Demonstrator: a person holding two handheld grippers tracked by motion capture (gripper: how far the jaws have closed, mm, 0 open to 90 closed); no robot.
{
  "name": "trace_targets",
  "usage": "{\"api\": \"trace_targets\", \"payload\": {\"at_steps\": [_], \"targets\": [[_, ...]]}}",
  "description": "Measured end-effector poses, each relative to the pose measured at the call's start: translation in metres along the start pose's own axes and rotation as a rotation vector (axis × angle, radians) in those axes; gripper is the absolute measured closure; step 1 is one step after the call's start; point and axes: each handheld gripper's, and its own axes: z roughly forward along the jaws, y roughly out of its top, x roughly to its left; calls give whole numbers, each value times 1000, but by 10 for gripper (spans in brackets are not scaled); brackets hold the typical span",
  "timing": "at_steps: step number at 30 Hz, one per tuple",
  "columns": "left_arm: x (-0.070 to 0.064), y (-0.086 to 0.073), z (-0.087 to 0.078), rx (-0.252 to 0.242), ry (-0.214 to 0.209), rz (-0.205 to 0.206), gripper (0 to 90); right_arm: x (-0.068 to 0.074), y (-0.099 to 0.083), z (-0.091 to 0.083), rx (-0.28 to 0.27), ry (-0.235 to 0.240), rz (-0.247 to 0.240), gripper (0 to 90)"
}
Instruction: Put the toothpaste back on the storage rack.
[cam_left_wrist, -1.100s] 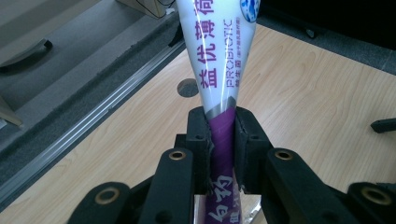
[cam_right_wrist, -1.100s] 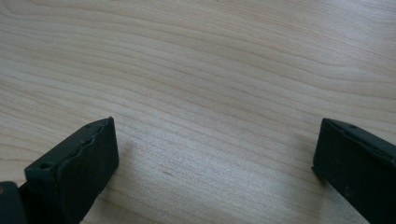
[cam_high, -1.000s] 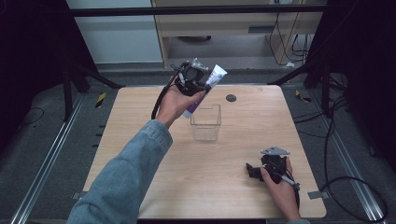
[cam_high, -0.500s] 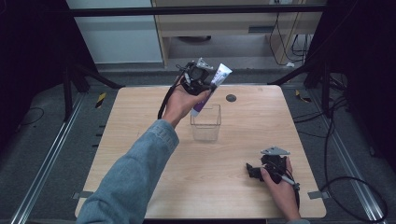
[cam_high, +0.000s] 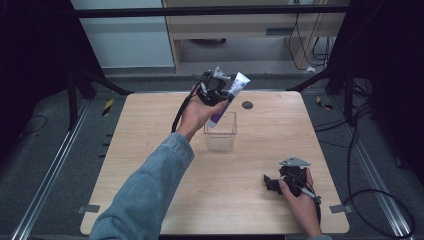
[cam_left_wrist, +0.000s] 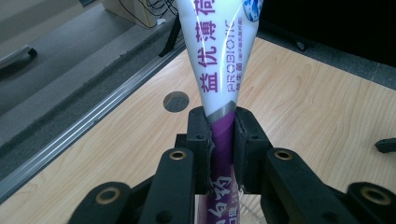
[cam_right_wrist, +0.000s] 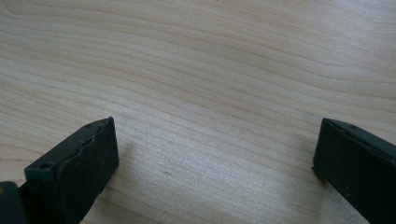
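Wooden table (cam_high: 150, 150), toothpaste tube over my clear box.

From above, my left gripper (cam_high: 222, 92) clamps the toothpaste tube (cam_high: 227, 97) just above the clear box (cam_high: 220, 132); its own view shows the jaws pinching the tube's purple end (cam_left_wrist: 223, 135). My right gripper (cam_right_wrist: 215, 154) rests gaping, well right of the box.

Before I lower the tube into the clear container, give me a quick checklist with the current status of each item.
1. Grip on the toothpaste tube: ok. The left gripper has its jaws shut on the purple section.
2. Tube over the clear container: ok in the high view; the lower end sits at the rim. Exact depth: cannot tell.
3. Container upright and open on top: ok.
4. Anything already in the container: looks empty, but the clear walls leave it at cannot tell.
5. Right gripper out of the way: ok. It rests open on the table, apart from the container.
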Motion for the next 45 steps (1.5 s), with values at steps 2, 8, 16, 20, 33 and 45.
{"api": "trace_targets", "payload": {"at_steps": [2,8,16,20,33,45], "targets": [[1,-4,3,-5,-12,2,781,0,0,0,1,-1,0,3],[2,-12,11,2,-20,-1,781,0,0,0,1,0,-2,3],[3,-20,22,5,-30,-18,781,0,0,0,-1,1,1,3],[3,-24,26,14,-30,-13,781,0,0,0,-1,1,2,3],[1,-37,37,25,-32,1,781,0,0,0,-2,0,0,3],[0,-49,45,47,-41,-11,781,0,0,0,-2,1,2,3]]}}
